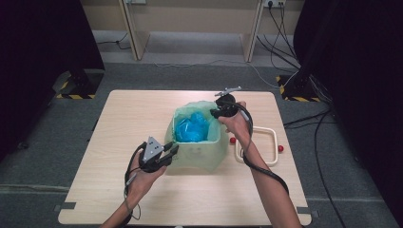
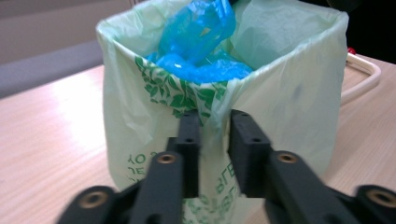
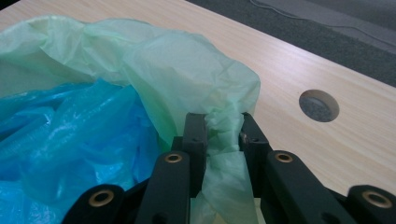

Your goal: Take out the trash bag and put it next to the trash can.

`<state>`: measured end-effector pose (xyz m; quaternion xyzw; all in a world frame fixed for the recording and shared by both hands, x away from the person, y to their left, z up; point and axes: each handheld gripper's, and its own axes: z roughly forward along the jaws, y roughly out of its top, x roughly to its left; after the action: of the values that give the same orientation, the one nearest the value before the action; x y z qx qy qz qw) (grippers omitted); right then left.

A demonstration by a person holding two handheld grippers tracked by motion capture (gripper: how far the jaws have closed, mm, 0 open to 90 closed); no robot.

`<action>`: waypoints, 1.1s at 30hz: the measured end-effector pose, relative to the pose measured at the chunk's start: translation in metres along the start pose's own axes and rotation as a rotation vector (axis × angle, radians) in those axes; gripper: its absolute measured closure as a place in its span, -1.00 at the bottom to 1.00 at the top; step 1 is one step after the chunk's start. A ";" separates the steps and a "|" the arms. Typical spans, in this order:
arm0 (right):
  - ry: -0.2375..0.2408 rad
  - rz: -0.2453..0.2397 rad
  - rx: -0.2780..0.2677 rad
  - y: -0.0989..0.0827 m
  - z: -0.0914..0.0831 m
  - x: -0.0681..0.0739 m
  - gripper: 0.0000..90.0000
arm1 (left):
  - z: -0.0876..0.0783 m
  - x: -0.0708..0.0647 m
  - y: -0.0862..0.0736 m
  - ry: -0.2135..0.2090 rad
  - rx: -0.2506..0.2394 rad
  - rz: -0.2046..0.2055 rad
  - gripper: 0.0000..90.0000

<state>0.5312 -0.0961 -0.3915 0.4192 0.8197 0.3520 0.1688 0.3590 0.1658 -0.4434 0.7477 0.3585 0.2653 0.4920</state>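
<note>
Green print on the bag [image 2: 154, 140] is unreadable.

My square table of pale wood [image 1: 142, 114] stands on grey carpet flooring [image 1: 43, 142] — black curtains [image 1: 43, 38] hang dark at both sides. Beyond it a light wooden desk frame [image 1: 135, 33] meets the beige wall [image 1: 190, 16], black cables [image 1: 285, 33] trailing down — yellow-black hazard tape [image 1: 76, 96] marks the stand feet.
</note>
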 end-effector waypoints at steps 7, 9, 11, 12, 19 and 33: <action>-0.050 -0.045 -0.047 0.007 -0.012 0.001 0.85 | -0.005 0.000 0.003 -0.007 -0.041 0.005 0.86; -0.044 -0.036 -0.065 0.009 -0.014 0.001 0.88 | -0.006 0.001 0.005 -0.010 -0.049 0.005 0.90; -0.028 -0.016 -0.086 0.010 -0.016 0.000 0.90 | -0.008 0.002 0.007 -0.017 -0.062 -0.004 0.92; -0.014 -0.010 -0.092 0.010 -0.016 0.000 0.91 | -0.009 0.002 0.008 -0.021 -0.067 -0.008 0.91; 0.045 0.033 -0.148 0.018 -0.028 -0.002 0.93 | -0.015 0.007 0.018 -0.039 -0.104 -0.030 0.94; 0.117 0.051 -0.233 0.048 -0.055 0.006 0.93 | -0.034 0.021 0.041 -0.070 -0.133 -0.053 0.94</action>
<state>0.5235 -0.0964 -0.3188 0.3965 0.7706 0.4728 0.1593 0.3572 0.1903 -0.3918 0.7125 0.3422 0.2492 0.5596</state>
